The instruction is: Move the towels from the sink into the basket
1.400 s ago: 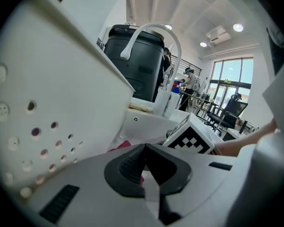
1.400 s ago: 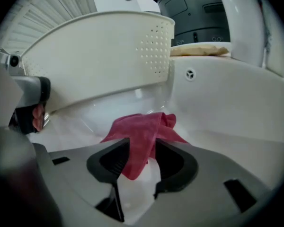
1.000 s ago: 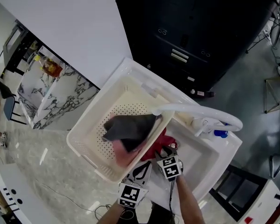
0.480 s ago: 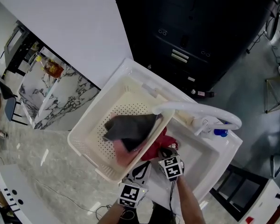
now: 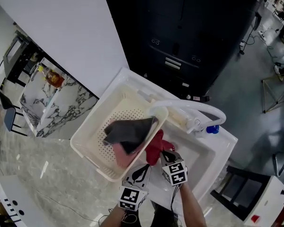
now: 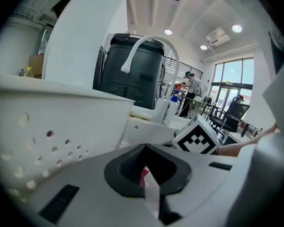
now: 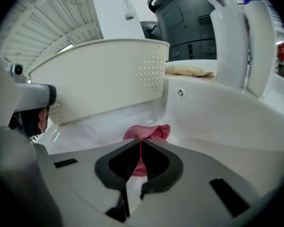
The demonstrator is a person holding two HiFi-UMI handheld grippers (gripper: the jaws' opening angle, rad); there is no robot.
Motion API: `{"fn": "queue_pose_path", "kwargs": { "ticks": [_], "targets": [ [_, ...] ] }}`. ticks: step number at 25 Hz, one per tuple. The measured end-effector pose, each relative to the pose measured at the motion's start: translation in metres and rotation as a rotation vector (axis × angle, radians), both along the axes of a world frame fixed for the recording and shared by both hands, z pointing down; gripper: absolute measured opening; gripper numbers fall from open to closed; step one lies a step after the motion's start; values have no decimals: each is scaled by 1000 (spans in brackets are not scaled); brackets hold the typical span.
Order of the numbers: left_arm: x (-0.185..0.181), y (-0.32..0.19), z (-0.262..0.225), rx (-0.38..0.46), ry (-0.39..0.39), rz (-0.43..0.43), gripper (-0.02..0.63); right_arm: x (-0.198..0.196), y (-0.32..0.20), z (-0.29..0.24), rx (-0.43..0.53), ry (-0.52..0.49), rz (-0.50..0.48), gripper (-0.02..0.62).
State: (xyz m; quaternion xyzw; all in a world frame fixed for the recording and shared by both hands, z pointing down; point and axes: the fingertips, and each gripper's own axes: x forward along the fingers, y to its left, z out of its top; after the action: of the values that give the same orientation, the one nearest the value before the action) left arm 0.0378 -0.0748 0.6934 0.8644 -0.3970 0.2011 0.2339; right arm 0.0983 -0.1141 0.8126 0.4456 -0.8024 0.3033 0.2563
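One red towel (image 7: 149,131) is pinched by the right tongs (image 7: 140,145) in the sink (image 7: 217,115), left tongs (image 6: 143,151) clenched

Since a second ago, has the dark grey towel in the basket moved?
No. The dark grey towel still lies over the pink towel against the sink-side rim of the basket, same spot as before.

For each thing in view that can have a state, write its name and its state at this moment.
Right gripper: shut on the red towel.
Red towel: bunched, outside the basket, not yet in it.
Left gripper: jaws together; red sliver between them, grip unclear.
Basket: upright, holding two towels.
Grey towel: crumpled, lying over the pink towel.
Faucet: no water seen running.
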Motion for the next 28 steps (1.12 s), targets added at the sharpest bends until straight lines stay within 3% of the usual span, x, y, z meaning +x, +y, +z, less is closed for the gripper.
{"fn": "queue_pose_path", "kwargs": {
  "ticks": [28],
  "targets": [
    [5,0,-133,213,52,110,6,54,35,-214,339,24,253,35]
  ]
}}
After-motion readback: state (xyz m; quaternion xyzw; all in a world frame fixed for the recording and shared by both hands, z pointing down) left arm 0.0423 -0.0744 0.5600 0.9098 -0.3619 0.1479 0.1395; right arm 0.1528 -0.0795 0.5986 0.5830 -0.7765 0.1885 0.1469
